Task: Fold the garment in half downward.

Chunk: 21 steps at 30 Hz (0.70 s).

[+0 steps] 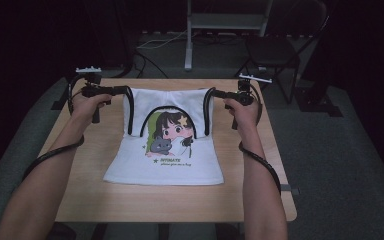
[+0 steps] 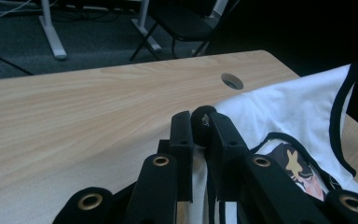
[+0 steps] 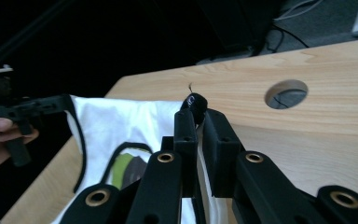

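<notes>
Lying on the light wooden table [image 1: 80, 190], a white sleeveless top with black trim and a cartoon girl print [image 1: 166, 160] runs lengthwise away from the person, its hem at the near side and its shoulder straps pointing to the far edge. Its lower part rests flat on the wood, while the strap end is raised and stretched sideways. The left gripper [image 1: 126, 90] has its jaws closed on the black-trimmed left strap, seen pinched between them in the left gripper view [image 2: 200, 122]. The right gripper [image 1: 214, 92] is likewise clamped on the right strap [image 3: 195, 108]. A round cable hole [image 3: 286, 94] in the table lies just beyond that strap corner. Past the table's far edge stands a dark folding chair [image 1: 275, 50].
</notes>
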### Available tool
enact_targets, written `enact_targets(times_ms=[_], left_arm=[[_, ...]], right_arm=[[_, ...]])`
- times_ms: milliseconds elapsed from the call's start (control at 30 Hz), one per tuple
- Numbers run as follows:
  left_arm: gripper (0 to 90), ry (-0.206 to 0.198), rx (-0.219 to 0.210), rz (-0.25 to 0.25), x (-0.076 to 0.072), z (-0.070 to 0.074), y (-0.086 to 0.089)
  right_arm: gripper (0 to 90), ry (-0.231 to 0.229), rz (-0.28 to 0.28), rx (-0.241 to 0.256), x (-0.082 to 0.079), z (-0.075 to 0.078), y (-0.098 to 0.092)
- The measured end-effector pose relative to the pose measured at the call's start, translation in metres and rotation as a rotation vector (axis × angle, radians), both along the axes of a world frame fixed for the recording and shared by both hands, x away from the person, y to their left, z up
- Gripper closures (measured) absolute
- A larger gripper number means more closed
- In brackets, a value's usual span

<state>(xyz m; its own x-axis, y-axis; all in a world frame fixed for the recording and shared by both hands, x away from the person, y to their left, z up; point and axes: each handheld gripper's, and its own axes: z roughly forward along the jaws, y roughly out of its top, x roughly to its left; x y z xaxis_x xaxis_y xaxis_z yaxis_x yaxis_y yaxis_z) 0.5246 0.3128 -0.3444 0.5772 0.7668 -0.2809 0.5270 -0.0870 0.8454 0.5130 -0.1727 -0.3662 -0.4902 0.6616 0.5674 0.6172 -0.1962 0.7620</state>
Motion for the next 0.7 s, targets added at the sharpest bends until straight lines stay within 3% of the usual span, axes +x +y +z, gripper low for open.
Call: enact_targets(times_ms=[300,700], left_arm=[[80.5,-0.022,-0.018,-0.008,-0.001,0.011,0.002],[80.5,-0.039,-0.012,-0.02,-0.003,0.022,0.002]], right_arm=[[84.8,-0.025,0.005,0.056,-0.002,0.012,-0.003],[84.7,-0.045,0.008,0.045,-0.006,0.024,-0.006]])
